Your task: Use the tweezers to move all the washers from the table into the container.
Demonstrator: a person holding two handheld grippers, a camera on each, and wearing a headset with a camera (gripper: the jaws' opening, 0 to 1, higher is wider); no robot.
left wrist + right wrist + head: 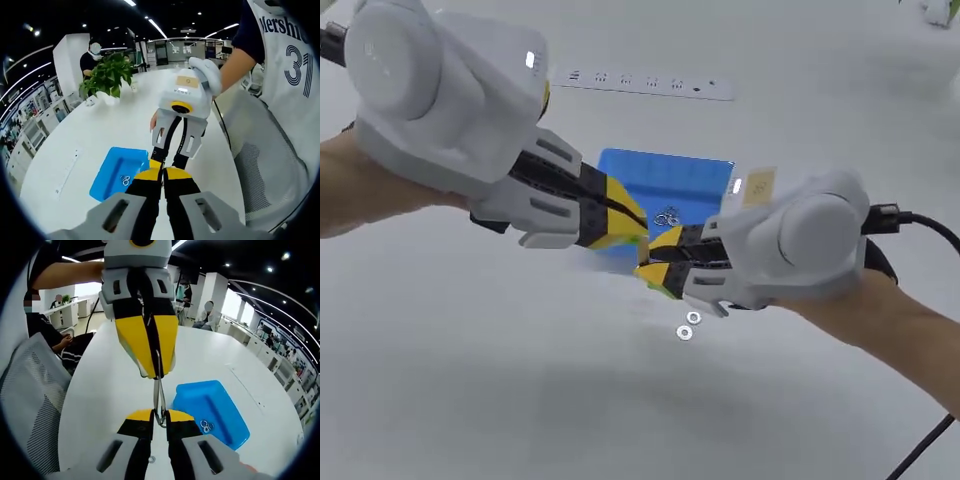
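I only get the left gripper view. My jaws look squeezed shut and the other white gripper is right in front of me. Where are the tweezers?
Observer: The right gripper view has them. Thin silver metal tweezers run between the left gripper and the right gripper, and both look shut on them.
Operator: Are any washers left on the table?
Observer: Yes. The head view shows two small silver metal washers lying on the white table, close to the right gripper and outside the blue plastic tray.
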